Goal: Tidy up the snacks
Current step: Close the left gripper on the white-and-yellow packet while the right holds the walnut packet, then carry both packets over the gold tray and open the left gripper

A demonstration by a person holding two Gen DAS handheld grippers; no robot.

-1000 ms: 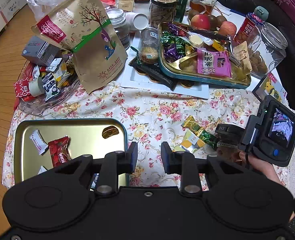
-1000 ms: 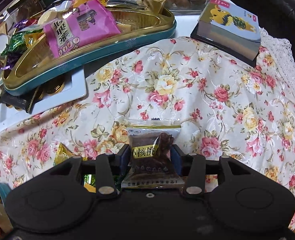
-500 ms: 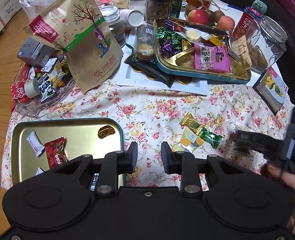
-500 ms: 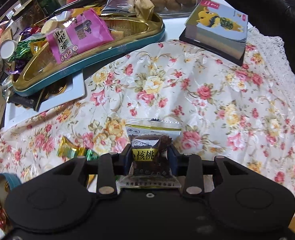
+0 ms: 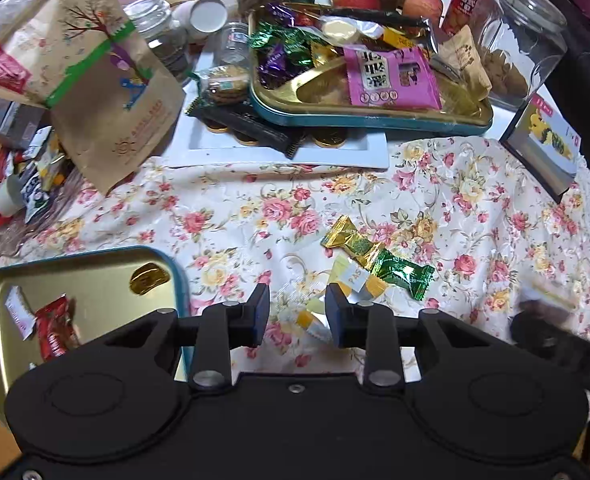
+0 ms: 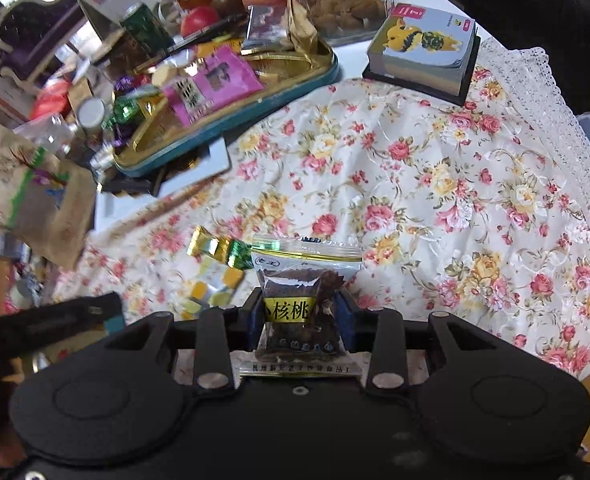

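In the left wrist view my left gripper hangs low over the floral cloth. Its jaws are opening, and a small yellow-and-white candy lies between them without touching the pads. Just beyond lie a yellow-white candy and a gold-and-green wrapped sweet. The gold tray with a teal rim at lower left holds a red packet, a gold coin candy and a white candy. In the right wrist view my right gripper is shut on a brown walnut snack packet, held above the cloth.
A big teal-rimmed tin full of snacks rests on a white tray at the back. A kraft paper bag leans at the left, a glass cookie jar and a card box stand at the right.
My right gripper closed on the walnut packet and lifted it off the cloth. My left gripper sank toward the loose candies and its jaws widened.
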